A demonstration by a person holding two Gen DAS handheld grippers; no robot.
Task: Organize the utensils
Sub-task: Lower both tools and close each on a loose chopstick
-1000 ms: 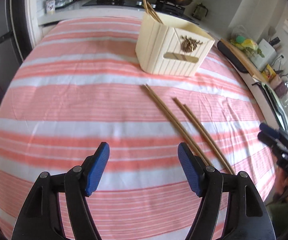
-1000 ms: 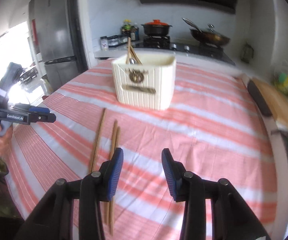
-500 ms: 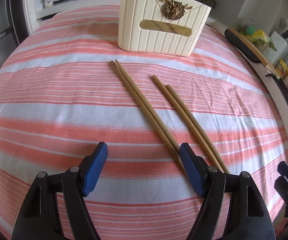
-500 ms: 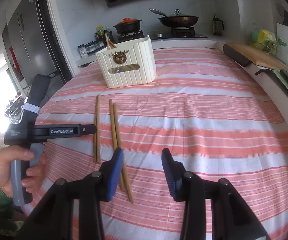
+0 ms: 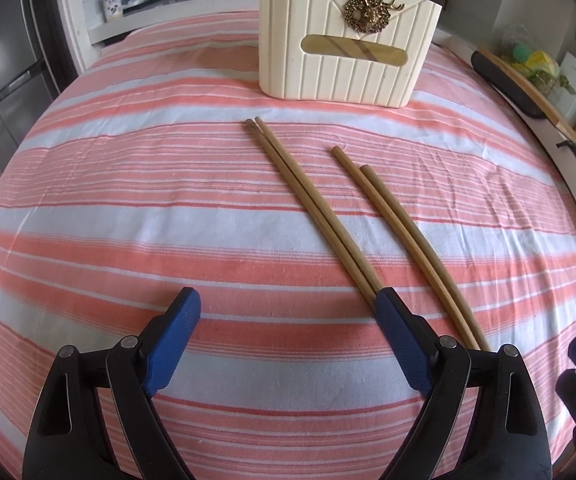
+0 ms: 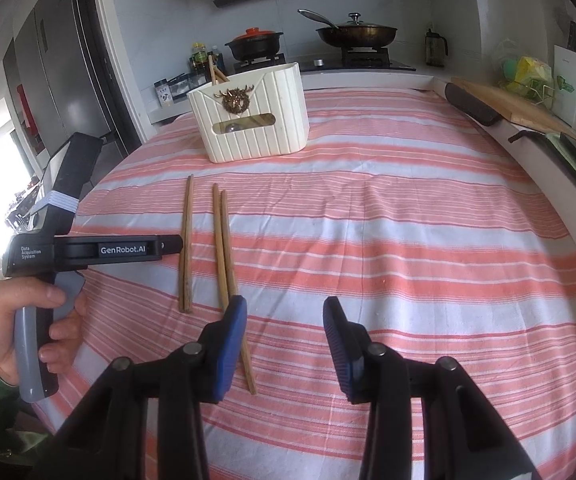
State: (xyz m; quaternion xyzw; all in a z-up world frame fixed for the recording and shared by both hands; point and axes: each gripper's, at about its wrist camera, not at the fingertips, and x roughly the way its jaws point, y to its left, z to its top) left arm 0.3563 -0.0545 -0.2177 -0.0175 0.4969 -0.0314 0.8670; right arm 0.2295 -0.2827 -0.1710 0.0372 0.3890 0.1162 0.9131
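Note:
Two pairs of wooden chopsticks lie on the striped cloth in front of a cream ribbed utensil holder [image 5: 350, 40] with a gold deer badge. The left pair [image 5: 308, 204] runs under the right finger of my left gripper [image 5: 285, 300], whose jaws are opening with only cloth between them. The right pair [image 5: 404, 232] lies just outside that finger. In the right wrist view the holder [image 6: 253, 120] has chopsticks standing in it. My right gripper [image 6: 284, 306] is open and holds nothing; the right pair [image 6: 225, 248] passes under its left finger. The left pair [image 6: 187, 240] lies beside my left gripper [image 6: 171, 245].
A hand [image 6: 27, 320] holds the left gripper's grey handle at the table's left side. Behind the table a stove carries a black pot [image 6: 253, 42] and a pan [image 6: 356, 34]. A fridge [image 6: 59, 80] stands at the left, a cutting board [image 6: 512, 108] at the right.
My left gripper has come down and forward over the chopsticks' near ends, and its jaws have spread wider. My right gripper has dropped and rolled, keeping the same gap.

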